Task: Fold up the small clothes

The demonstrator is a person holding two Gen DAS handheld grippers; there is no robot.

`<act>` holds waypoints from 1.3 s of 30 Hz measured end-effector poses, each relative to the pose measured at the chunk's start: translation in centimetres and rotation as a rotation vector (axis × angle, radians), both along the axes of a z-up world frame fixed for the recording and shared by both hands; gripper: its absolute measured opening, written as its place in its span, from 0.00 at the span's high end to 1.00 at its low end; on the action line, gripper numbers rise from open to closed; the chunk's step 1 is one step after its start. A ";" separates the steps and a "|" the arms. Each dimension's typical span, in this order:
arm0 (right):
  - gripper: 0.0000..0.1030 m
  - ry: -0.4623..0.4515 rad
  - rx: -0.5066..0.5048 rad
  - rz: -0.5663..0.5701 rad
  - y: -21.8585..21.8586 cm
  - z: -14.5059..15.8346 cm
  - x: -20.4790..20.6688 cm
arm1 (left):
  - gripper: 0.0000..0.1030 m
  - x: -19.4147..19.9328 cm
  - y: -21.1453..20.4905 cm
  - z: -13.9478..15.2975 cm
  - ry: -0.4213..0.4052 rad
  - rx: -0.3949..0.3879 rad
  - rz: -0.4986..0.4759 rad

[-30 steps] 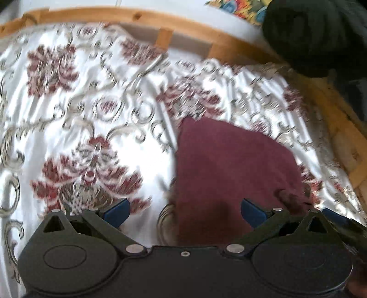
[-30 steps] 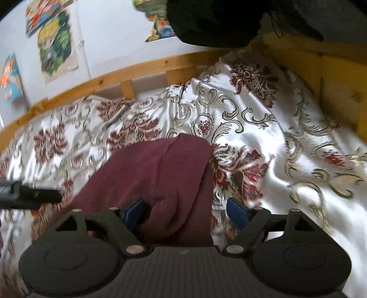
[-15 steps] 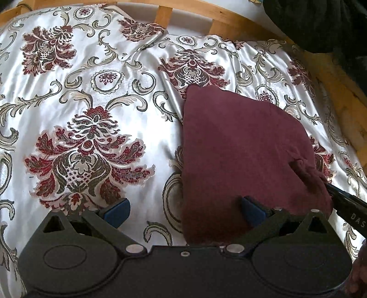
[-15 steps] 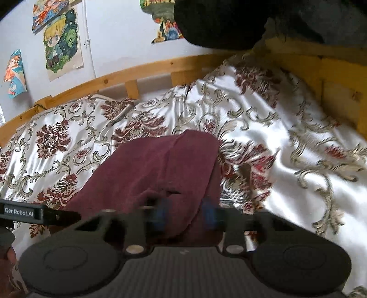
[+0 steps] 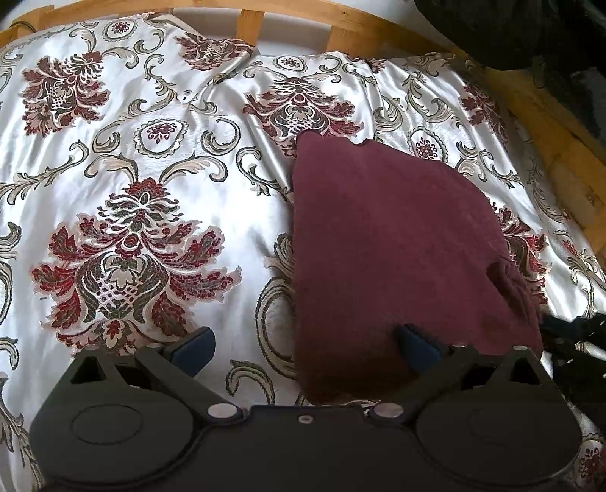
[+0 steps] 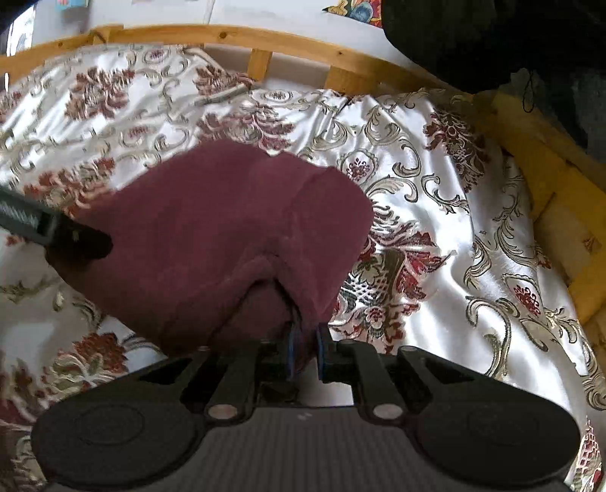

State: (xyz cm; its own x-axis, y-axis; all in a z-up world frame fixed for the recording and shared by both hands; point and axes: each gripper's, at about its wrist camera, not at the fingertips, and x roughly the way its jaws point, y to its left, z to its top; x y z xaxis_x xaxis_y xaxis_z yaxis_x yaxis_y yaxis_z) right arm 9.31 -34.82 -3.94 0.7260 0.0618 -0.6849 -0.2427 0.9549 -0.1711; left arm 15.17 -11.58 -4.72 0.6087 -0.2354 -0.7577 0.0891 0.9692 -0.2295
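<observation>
A dark red folded garment (image 5: 390, 242) lies on the patterned bedspread (image 5: 159, 159). It also shows in the right wrist view (image 6: 227, 227). My left gripper (image 5: 305, 342) is open at the garment's near left edge, its right blue pad on the cloth and its left pad over the bedspread. My right gripper (image 6: 305, 354) is shut on the garment's near right edge, and the cloth bunches up at the pinch. The left gripper's finger shows in the right wrist view (image 6: 72, 242) at the garment's left side.
A wooden bed rail (image 5: 341, 30) curves along the far side and the right (image 6: 549, 159). A dark bulky object (image 6: 492, 41) sits at the top right. Posters hang on the wall behind the rail. The white and dark red bedspread stretches to the left.
My right gripper has closed on the garment's near right edge, bunching the cloth. My left gripper stayed open and moved in closer over the garment's left edge.
</observation>
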 end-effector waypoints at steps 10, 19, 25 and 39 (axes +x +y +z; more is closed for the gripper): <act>0.14 -0.071 0.082 -0.093 -3.9 2.3 0.0 | 0.01 0.1 0.2 -0.3 0.009 -0.015 0.013; 0.02 -0.242 0.170 -0.265 -4.9 0.9 1.1 | 0.01 0.1 0.2 -0.6 0.010 -0.020 0.022; 0.01 -0.157 0.148 -0.265 -5.0 -0.6 2.4 | 0.01 0.2 0.2 -0.7 0.007 -0.023 0.022; 0.02 -0.169 0.199 -0.171 -3.4 0.0 0.5 | 0.01 0.2 0.5 -0.8 0.013 -0.043 0.022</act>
State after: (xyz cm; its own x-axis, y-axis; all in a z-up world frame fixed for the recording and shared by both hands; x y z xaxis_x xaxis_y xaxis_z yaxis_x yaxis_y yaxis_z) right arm 9.86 -38.22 -3.99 0.8403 0.0497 -0.5399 -0.0597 0.9982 -0.0011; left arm 15.36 -11.10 -5.57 0.6045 -0.2546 -0.7548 0.0647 0.9601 -0.2721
